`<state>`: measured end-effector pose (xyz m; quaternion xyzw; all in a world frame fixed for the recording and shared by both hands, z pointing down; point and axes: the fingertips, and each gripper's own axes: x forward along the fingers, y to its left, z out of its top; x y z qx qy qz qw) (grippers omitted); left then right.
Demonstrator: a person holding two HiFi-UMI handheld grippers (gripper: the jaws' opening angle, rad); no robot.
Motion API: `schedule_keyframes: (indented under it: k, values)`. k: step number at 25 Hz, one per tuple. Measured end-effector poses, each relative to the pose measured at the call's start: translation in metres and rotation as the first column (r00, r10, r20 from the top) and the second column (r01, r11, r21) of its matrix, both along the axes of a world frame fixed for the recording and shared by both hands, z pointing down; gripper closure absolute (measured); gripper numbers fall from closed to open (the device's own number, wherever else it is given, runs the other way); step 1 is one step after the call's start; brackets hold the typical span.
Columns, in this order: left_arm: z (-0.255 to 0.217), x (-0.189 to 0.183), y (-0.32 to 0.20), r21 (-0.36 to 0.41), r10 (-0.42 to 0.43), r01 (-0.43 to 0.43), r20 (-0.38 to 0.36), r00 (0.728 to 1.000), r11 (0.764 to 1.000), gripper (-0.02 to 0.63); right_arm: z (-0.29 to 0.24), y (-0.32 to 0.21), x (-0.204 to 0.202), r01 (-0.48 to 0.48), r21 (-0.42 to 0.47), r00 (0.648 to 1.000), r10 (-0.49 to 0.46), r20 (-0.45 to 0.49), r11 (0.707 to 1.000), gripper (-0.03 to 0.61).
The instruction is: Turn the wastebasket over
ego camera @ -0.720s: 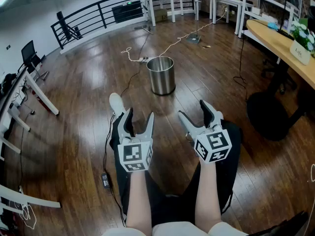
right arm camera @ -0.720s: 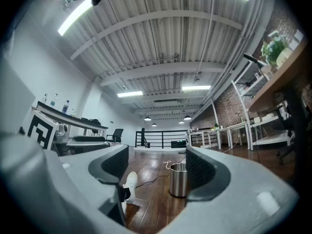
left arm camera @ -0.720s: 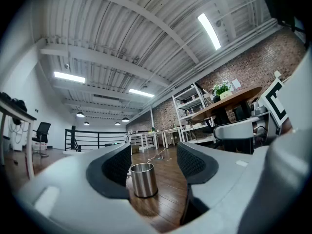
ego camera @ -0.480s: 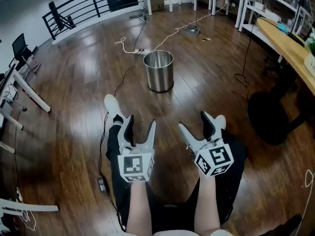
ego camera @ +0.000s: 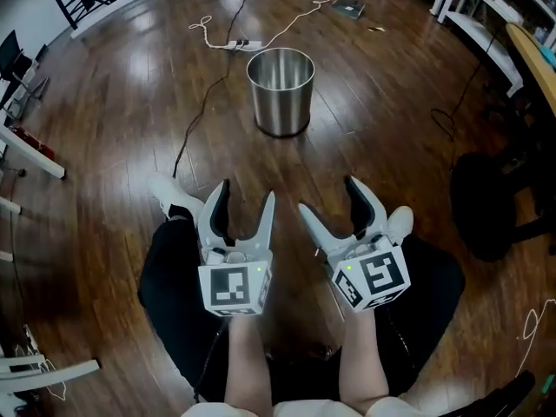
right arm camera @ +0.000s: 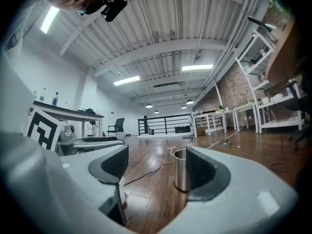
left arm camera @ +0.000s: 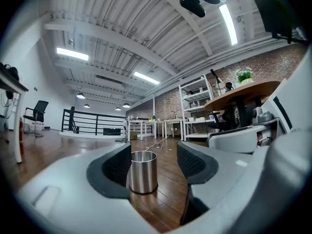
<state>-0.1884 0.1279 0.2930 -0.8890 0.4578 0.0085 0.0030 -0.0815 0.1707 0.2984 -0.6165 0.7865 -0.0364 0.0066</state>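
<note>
Approach is your step: bring left hand-held gripper [ego camera: 245, 195] and right hand-held gripper [ego camera: 328, 195], both spread empty, to the upright wastebasket [ego camera: 281, 94].

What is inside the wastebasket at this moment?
The wastebasket stands upright, mouth open. The head view shows only bare shiny metal inside, nothing sticking out. The near wall hides part of the bottom, so something small lying there cannot be ruled out.
</note>
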Motion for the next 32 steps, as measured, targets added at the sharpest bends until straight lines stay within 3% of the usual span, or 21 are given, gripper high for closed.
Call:
schedule_keyframes:
  k: [7,12,20,28,32]
  values:
    - [0.002,-0.012,-0.060,-0.011,-0.092,0.092,-0.004,0.996,0.996,0.311,-0.020,-0.067,-0.003,0.084,0.019,0.995,-0.083,-0.047,0.996,0.224]
    - [-0.011,0.022,-0.112,0.009,-0.084,0.084,-0.003,0.996,0.996,0.311,-0.025,-0.122,0.031,0.106,0.020,0.993,-0.105,-0.047,0.994,0.224]
    - [-0.002,0.066,-0.211,-0.028,-0.136,0.136,0.006,0.991,0.990,0.311,-0.014,-0.231,0.090,0.185,-0.045,0.981,-0.187,-0.050,0.982,0.224]
    - [-0.020,0.085,-0.287,0.000,-0.205,0.205,-0.010,0.979,0.979,0.311,-0.038,-0.311,0.105,0.291,-0.025,0.949,-0.292,-0.117,0.956,0.224]
    - [-0.021,0.088,-0.316,0.001,-0.251,0.252,-0.017,0.968,0.968,0.311,-0.031,-0.340,0.104,0.367,-0.053,0.916,-0.371,-0.151,0.929,0.224]
